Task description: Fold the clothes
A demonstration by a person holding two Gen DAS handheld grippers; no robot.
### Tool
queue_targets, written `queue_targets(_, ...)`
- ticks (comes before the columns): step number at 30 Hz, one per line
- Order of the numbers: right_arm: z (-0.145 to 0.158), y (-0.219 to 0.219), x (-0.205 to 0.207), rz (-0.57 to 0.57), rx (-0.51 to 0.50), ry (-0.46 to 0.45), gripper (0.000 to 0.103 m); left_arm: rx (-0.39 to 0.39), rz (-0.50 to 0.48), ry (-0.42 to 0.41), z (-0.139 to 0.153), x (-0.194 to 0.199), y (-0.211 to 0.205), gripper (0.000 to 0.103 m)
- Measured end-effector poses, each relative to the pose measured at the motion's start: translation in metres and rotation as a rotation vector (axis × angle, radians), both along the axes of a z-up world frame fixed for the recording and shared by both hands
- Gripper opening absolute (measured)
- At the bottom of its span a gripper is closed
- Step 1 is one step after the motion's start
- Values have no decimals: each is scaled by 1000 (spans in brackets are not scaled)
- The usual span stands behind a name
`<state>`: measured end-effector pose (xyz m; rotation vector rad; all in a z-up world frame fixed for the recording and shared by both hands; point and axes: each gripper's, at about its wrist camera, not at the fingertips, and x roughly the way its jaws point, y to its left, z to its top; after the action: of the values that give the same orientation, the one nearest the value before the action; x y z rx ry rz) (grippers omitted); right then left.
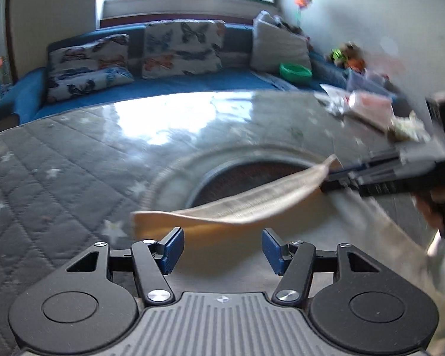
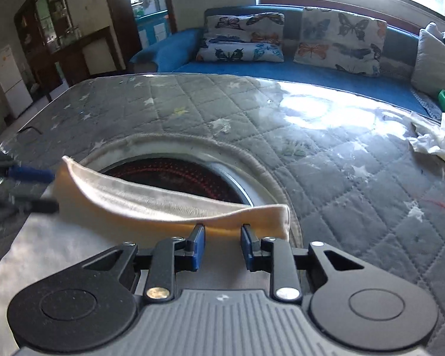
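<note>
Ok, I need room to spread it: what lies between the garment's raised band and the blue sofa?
Right wrist view: beyond the band, a round dark opening, then only the grey quilted table cover up to the sofa.

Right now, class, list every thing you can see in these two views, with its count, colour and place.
garment: one, cream, over the round opening, near edge
table cover: one, grey quilted, starred, across the table
round opening: one, dark, table middle
sofa: one, blue, beyond the table
butterfly cushions: three, white patterned, on the sofa
bowl: one, green, sofa's right end
left gripper: black, blue pads, open
right gripper: same, open
</note>
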<state>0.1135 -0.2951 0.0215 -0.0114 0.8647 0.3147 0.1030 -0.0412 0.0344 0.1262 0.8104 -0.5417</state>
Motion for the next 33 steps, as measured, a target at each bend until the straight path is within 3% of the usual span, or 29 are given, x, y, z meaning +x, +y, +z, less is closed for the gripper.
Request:
queue_targets(7, 4, 3, 11, -29, -9, -29, 26, 7, 85, 18, -13, 28, -11, 61)
queue_targets(16, 9, 18, -12, 64, -65, -35, 28, -18, 208, 25, -11, 43, -1, 62)
queue_targets(18, 10, 20, -22, 89, -71, -34, 36, -25, 199, 19, -6, 32, 3, 62)
queue_targets(24, 9, 26, -72, 166, -104, -38, 36, -56, 152, 5, 5, -15, 11, 65)
queue_targets(33, 5, 40, -146, 241, -127, -72, 44, -86, 107, -25, 5, -111, 29, 65)
